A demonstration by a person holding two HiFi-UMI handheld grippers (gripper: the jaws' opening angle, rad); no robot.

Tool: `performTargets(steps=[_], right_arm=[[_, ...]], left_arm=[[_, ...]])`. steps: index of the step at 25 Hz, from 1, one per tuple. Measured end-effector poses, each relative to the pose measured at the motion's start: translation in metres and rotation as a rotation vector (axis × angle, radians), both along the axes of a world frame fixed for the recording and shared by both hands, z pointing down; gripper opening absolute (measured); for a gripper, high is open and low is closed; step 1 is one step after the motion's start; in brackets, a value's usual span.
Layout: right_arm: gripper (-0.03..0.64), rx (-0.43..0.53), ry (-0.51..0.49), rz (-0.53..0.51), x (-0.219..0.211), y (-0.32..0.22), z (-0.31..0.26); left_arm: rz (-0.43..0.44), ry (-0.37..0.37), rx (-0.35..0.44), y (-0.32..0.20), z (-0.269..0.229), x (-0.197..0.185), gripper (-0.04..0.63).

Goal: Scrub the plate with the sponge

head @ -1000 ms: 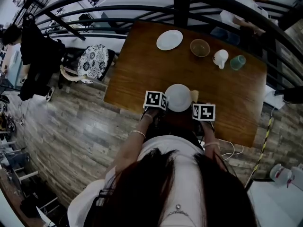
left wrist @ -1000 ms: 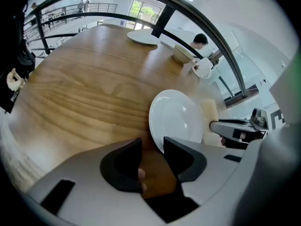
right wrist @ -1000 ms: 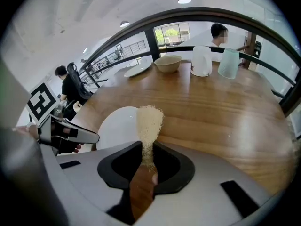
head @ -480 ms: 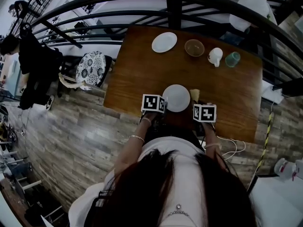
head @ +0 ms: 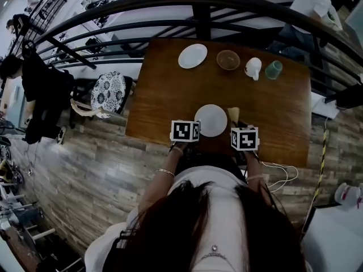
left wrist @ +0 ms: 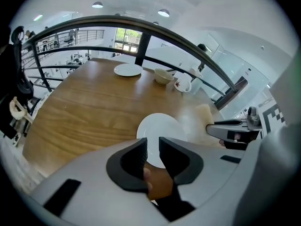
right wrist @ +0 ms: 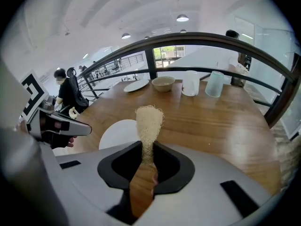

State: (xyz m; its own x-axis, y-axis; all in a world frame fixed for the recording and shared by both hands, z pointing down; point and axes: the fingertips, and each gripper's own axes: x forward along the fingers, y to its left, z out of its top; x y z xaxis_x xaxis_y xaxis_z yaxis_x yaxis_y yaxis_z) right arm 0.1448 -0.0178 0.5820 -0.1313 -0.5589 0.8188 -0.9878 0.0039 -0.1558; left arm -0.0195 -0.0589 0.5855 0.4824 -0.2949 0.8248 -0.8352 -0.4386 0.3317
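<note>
White plate is at the near edge of the wooden table, between the two grippers. The left gripper has just been closing its jaws, which now pinch the plate's near rim. The right gripper clamps a pale fibrous sponge, upright just right of the plate.

The sponge stands right of the plate, perhaps touching it.
</note>
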Motion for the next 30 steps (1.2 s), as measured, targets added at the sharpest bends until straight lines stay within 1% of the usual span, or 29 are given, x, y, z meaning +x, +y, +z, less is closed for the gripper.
performTargets(steps=[5, 12, 14, 23, 30], right_arm=[[0.091, 0.03, 0.017, 0.004, 0.002, 0.002, -0.01], [0.091, 0.084, 0.025, 0.023, 0.003, 0.001, -0.027], [0.091, 0.093, 0.032, 0.025, 0.004, 0.002, -0.03], [0.091, 0.139, 0.068, 0.044, 0.008, 0.003, -0.05], [0.091, 0.176, 0.082, 0.064, 0.013, 0.009, -0.067]], left_arm=[[0.006, 0.023, 0.059, -0.005, -0.019, 0.001, 0.074], [0.016, 0.051, 0.16, -0.012, -0.048, 0.006, 0.035], [0.026, 0.069, 0.185, -0.013, -0.054, 0.009, 0.026], [0.028, 0.131, 0.257, -0.017, -0.083, 0.014, 0.011], [0.042, 0.157, 0.297, -0.013, -0.1, 0.018, 0.011]])
